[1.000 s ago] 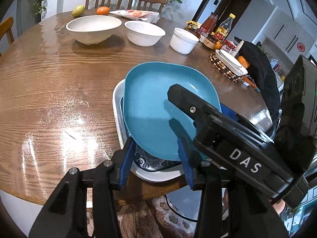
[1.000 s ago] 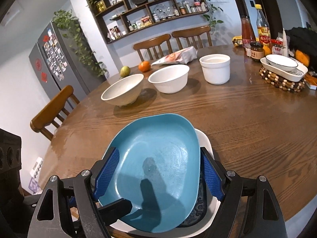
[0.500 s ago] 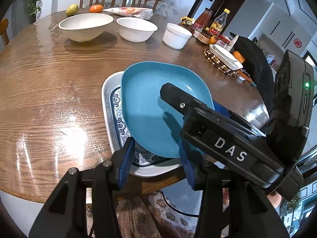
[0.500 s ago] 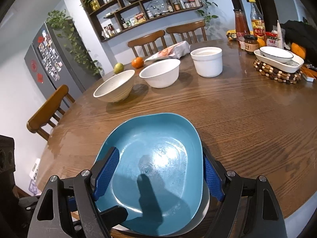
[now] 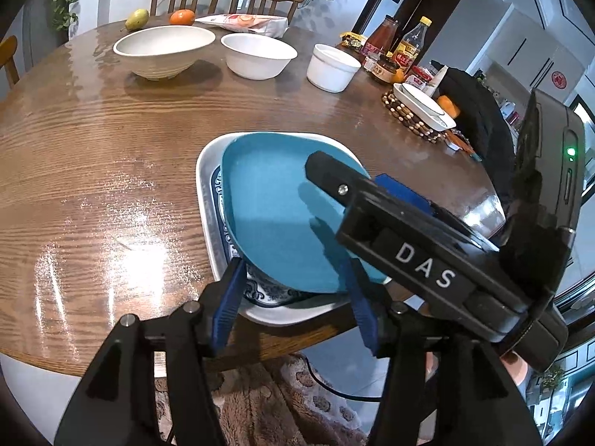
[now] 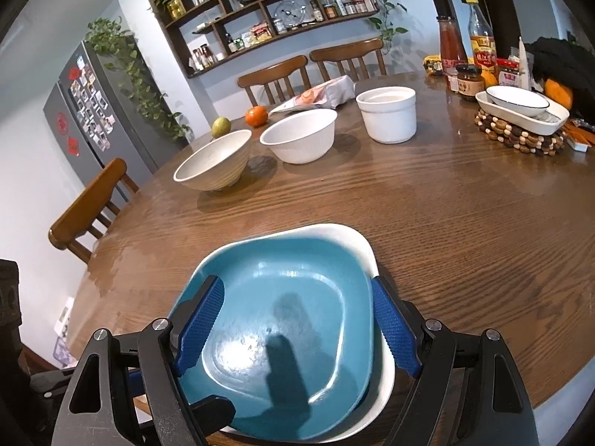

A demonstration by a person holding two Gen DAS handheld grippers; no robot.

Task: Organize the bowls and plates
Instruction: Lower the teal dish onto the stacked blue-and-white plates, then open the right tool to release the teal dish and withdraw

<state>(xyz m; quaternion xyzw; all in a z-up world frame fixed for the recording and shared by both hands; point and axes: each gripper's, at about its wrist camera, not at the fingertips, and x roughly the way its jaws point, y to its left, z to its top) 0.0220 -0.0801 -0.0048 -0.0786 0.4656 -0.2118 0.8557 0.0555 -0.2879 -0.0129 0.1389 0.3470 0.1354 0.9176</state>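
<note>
Left tongs (image 5: pixel 295 299) just opening, right tongs (image 6: pixel 297 338) wide, both straddling glossy blue plate (image 6: pixel 282 319).

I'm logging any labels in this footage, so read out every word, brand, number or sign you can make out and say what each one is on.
"DAS": white letters on the black body of the right gripper, seen in the left wrist view.
Sauce bottles and jar: printed labels, too small and blurred to read.
Snack packet: print unreadable.
Fridge: red signs and magnets, not legible.
Red round sign on the white cabinet: blurred.
</note>
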